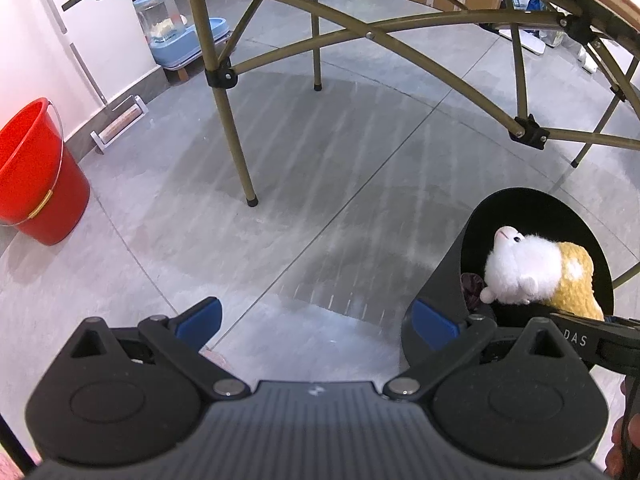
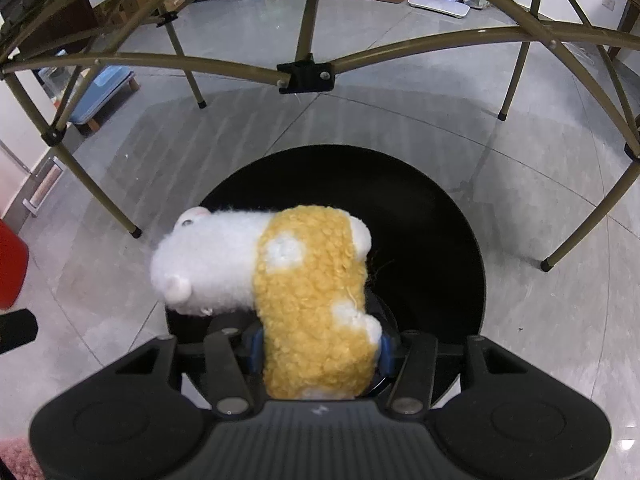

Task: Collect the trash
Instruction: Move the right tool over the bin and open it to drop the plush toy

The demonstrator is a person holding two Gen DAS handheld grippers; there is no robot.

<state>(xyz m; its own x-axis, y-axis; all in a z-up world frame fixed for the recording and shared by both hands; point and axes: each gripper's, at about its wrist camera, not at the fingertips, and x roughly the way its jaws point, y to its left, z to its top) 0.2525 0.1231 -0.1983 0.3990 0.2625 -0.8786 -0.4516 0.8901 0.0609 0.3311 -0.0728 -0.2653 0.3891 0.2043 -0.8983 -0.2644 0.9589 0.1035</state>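
Observation:
My right gripper is shut on a white and yellow plush sheep and holds it over the open mouth of a black round bin. The sheep's head points left. In the left wrist view the same sheep hangs over the bin at the lower right, with some dark crumpled stuff inside beneath it. My left gripper is open and empty above the grey floor, just left of the bin.
A folding table's olive metal legs and cross bars stand just beyond the bin. A red bucket sits at the left by the white wall. A blue pet feeder, boxes and bags lie farther back.

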